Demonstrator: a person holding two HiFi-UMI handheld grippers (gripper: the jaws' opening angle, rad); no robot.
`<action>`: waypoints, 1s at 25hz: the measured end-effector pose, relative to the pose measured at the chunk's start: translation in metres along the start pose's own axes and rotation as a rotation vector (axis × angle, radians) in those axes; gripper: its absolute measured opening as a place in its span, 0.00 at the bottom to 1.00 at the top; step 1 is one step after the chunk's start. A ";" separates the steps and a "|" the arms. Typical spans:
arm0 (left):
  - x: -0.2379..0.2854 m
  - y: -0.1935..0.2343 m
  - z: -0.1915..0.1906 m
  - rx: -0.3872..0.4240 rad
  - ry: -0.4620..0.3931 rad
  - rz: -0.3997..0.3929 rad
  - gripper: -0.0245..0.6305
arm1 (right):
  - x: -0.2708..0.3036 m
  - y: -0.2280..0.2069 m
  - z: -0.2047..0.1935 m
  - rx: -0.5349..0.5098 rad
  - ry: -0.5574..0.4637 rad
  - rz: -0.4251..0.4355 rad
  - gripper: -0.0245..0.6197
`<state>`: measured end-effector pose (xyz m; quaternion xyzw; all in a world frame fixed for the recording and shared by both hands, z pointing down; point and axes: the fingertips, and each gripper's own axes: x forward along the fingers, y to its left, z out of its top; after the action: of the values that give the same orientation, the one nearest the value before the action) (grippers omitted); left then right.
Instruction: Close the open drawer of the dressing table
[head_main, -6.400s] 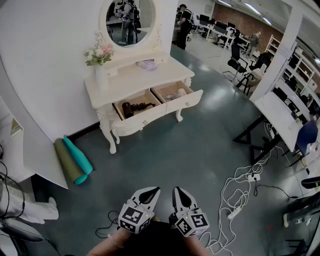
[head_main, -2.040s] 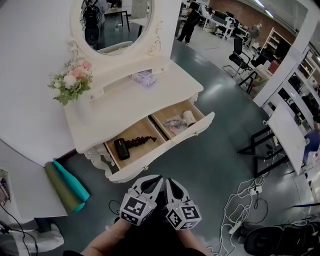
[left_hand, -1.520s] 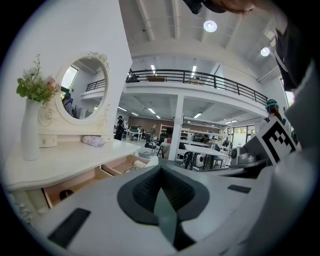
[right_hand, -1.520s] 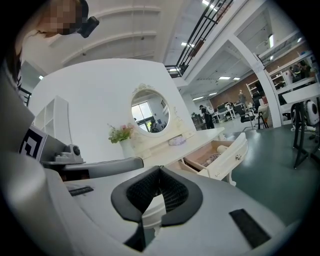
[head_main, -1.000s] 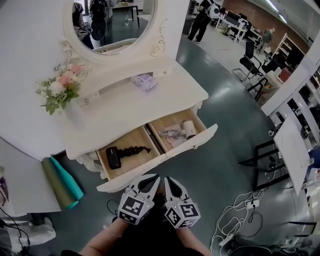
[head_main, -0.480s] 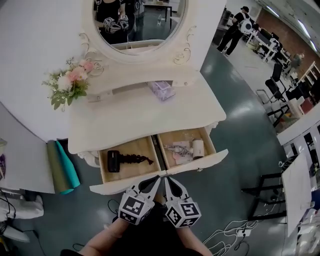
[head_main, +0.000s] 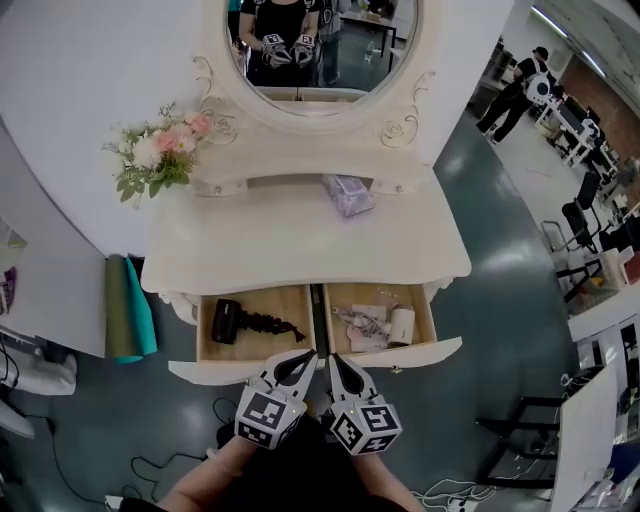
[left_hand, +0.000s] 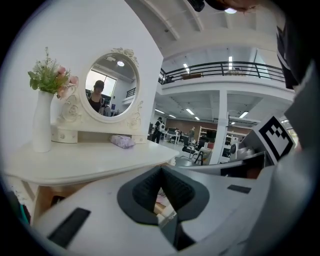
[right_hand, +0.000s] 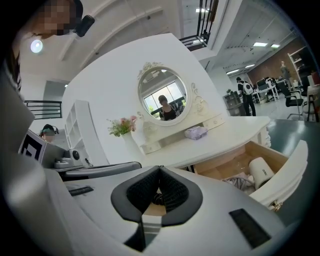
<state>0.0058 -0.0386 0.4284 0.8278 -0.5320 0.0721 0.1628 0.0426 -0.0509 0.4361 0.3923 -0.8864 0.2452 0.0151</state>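
rolled mats: a green roll and a teal roll (head_main: 130, 305) lie side by side on the floor, left of the table.
vase: a tall white vase (left_hand: 41, 122) of pink and white flowers (head_main: 160, 152) stands upright on the far left corner of the tabletop.
table: the cream-white dressing table (head_main: 300, 250) stands against a white wall. its oval mirror (head_main: 320, 40) rises on the far side and reflects the person with both grippers.
packet: a small lilac packet (head_main: 348, 194) lies on the tabletop near the mirror base, right of centre.
left drawer: the left wooden drawer (head_main: 265, 302) is pulled out toward the near side. a black hair dryer (head_main: 224, 321) with a dark coiled cord lies in it.
right drawer: the right wooden drawer (head_main: 370, 295) is also pulled out, just beside the left one. it holds a white cylinder-shaped item (head_main: 401, 325) and a tangle of small things too small to tell.
left gripper: the left gripper (head_main: 303, 358) is at the near edge of the drawer fronts, where the two drawers meet. its jaws are pressed together at the tips, with nothing between them. whether it touches the front cannot be told.
right gripper: the right gripper (head_main: 337, 360) is just beside the left one, pointing at the same spot. its jaws are likewise pressed together and empty.
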 end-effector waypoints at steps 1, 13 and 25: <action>0.000 0.002 0.000 -0.007 -0.002 0.020 0.08 | 0.002 -0.001 0.000 -0.002 0.009 0.014 0.04; -0.058 0.051 -0.033 -0.100 0.028 0.333 0.08 | 0.023 0.022 -0.036 -0.002 0.134 0.188 0.04; -0.109 0.082 -0.112 -0.243 0.177 0.476 0.08 | 0.020 0.022 -0.110 -0.016 0.321 0.198 0.04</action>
<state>-0.1089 0.0622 0.5169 0.6446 -0.6998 0.1159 0.2852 -0.0049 -0.0028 0.5283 0.2587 -0.9089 0.2979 0.1353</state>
